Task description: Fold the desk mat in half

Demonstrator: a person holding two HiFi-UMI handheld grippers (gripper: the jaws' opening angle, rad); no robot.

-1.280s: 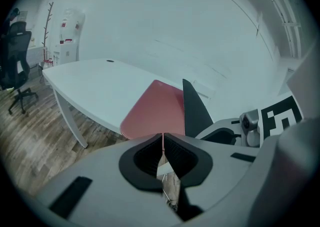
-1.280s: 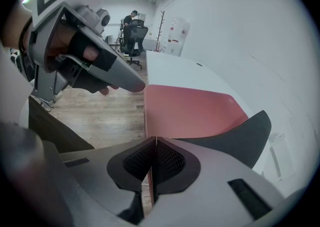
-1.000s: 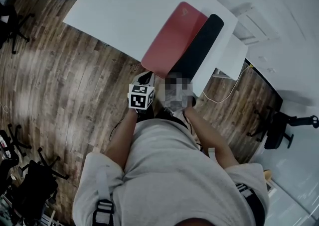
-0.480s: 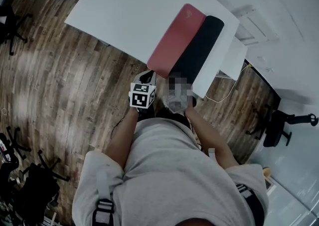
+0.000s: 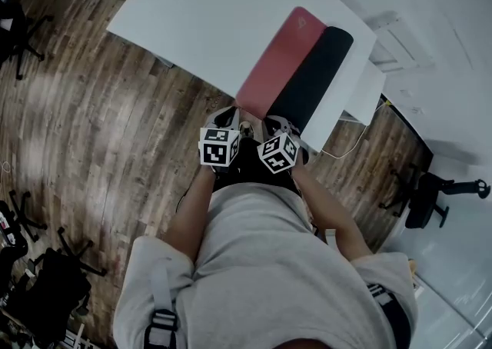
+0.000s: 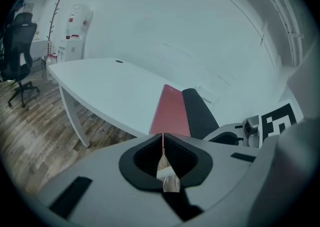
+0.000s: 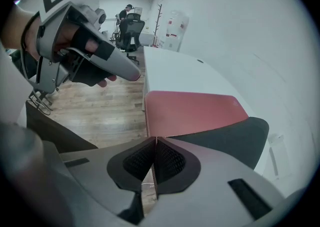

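The desk mat lies at the near right end of the white table [image 5: 200,9]. It shows as a red strip [image 5: 280,63] beside a black strip [image 5: 314,78], long edges touching. My left gripper [image 5: 229,114] and right gripper [image 5: 278,121] hang side by side over the floor, just short of the mat's near end. Neither touches the mat. In the left gripper view my left gripper [image 6: 163,135] is shut with nothing between its pads, and the red strip [image 6: 171,112] lies ahead. In the right gripper view my right gripper [image 7: 155,140] is shut and empty too, before the red strip [image 7: 192,111].
Wooden floor surrounds the table. A low white cabinet [image 5: 367,90] stands against the table's right side, with a cable [image 5: 350,147] on the floor by it. Office chairs stand at the right [image 5: 427,194] and lower left [image 5: 46,294].
The mat has not moved. Both grippers stay near the table's near edge, and the head view has shifted slightly.
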